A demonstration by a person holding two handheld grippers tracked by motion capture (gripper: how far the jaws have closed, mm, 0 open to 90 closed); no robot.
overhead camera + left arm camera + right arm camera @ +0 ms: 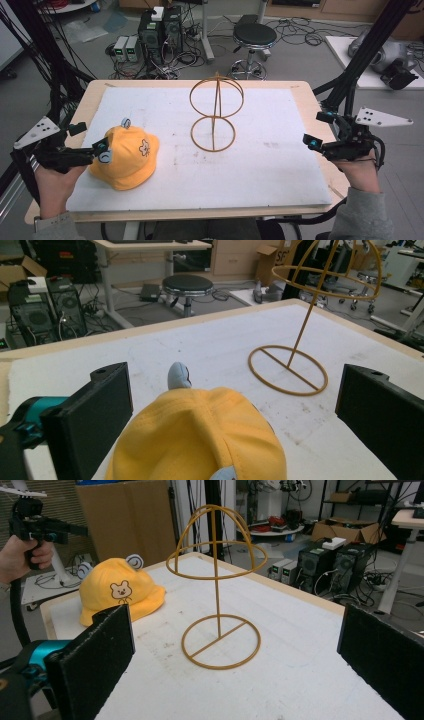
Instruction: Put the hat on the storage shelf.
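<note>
The yellow bear-eared hat (127,157) lies on the white mat's (280,165) left side — the left gripper (102,150) at its edge, jaws spread wide around it. The right gripper (310,131) hovers at the mat's right edge, jaws apart — the wire hat stand (215,112) upright mid-mat.

At the bottom centre of the frame a yellow hat (200,440) lies on the white mat (210,347), between the left gripper (232,412)'s two black jaws, which stand wide apart. A small grey ear (178,376) rises behind its crown. At upper right stands a yellow wire hat stand (300,335).
</note>
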